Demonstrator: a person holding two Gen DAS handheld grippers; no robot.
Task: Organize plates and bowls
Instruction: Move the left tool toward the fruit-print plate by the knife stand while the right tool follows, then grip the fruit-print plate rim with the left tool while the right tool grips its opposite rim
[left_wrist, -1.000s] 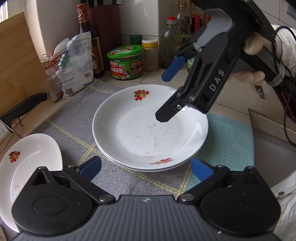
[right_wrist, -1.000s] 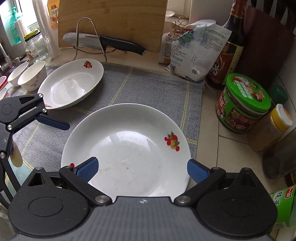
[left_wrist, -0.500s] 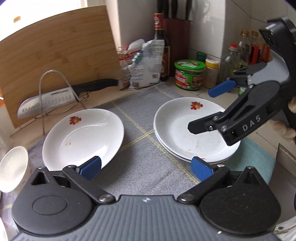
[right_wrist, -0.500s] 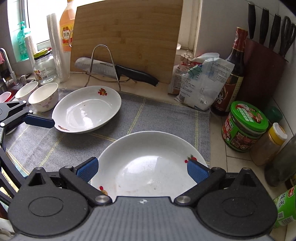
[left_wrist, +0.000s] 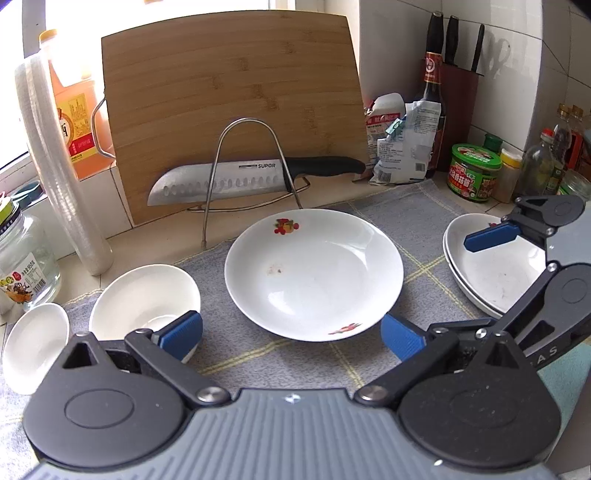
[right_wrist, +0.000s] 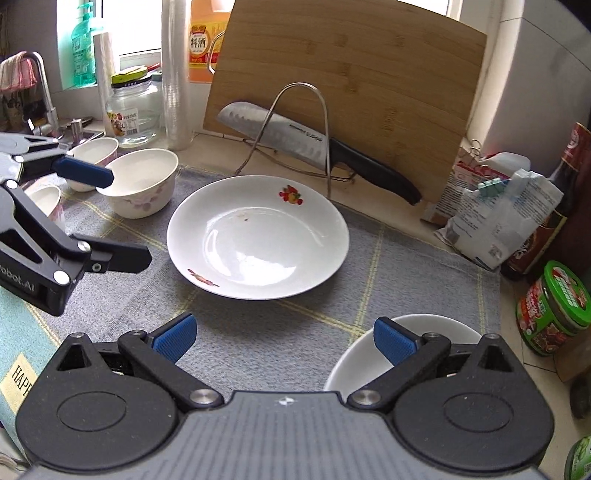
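1. Left gripper (left_wrist: 291, 330) is wide open with nothing in it, blue pads either side of the near rim of the single plate (left_wrist: 314, 273). A second ago this camera was on top of the stack (left_wrist: 491, 273) with the single plate cut off at the left edge, so it has swung left and pulled back.
2. Right gripper (right_wrist: 284, 341) is spread open and empty too. It was hovering right over the stack a second ago; now only a slice of the stack (right_wrist: 402, 354) shows behind its right pad, and the single plate (right_wrist: 258, 236) sits dead ahead on the mat (right_wrist: 406, 273).
3. The single plate lies flat mid-mat, in front of the knife (left_wrist: 236, 179) on its wire rack, with the cutting board (left_wrist: 232, 110) leaning behind.
4. The stack looks like two plates nested, at the mat's right end near the green jar (left_wrist: 474, 171). It hasn't shifted across the frames.
5. Bowls: a big one (left_wrist: 144, 299) just left of the single plate, a small one (left_wrist: 33, 343) further left. The right camera shows a third (right_wrist: 94, 155) behind them. A second ago the left view didn't show any of them.
6. The left view shows the right gripper (left_wrist: 491, 236) over the stack, also open.
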